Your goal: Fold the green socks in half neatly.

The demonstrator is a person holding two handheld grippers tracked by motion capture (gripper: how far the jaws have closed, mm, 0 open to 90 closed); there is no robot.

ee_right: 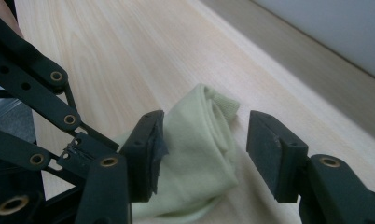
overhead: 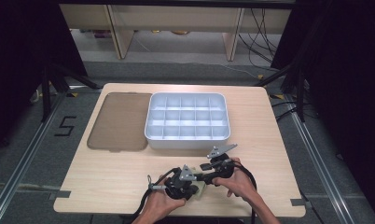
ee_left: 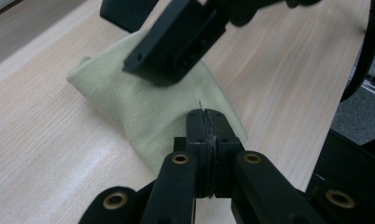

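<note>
Sock [ee_right: 195, 154] first: a pale yellow-green one, folded over on itself, lying on the wooden table [overhead: 111, 172] close to my near edge, right between my two claws. From the high view I can make out a bit of it [overhead: 200, 189] peeking out under the left claw [overhead: 183, 185], near the middle of the table's front.

My left claw [ee_left: 207, 122] has its jaws pressed fully together, and in the left gripper view they pinch the near edge of the sock, with the cloth spreading away from the tips. I can see a thin thread sticking up at the pinch.

My right claw [ee_right: 202, 156] stands with its jaws apart. In the right gripper view the sock lies between them: the left pad looks to be against the cloth, the right pad stands clear of it with bare table showing in the gap. It is gripping nothing. In the high view that claw [overhead: 212, 167] sits just beside the left one, my hands close together.

Farther back on the table sits a white tray [overhead: 188, 140] divided into many small compartments, and beside it, to the left, a flat brown lid [overhead: 118, 123]. Both are well apart from the sock.
</note>
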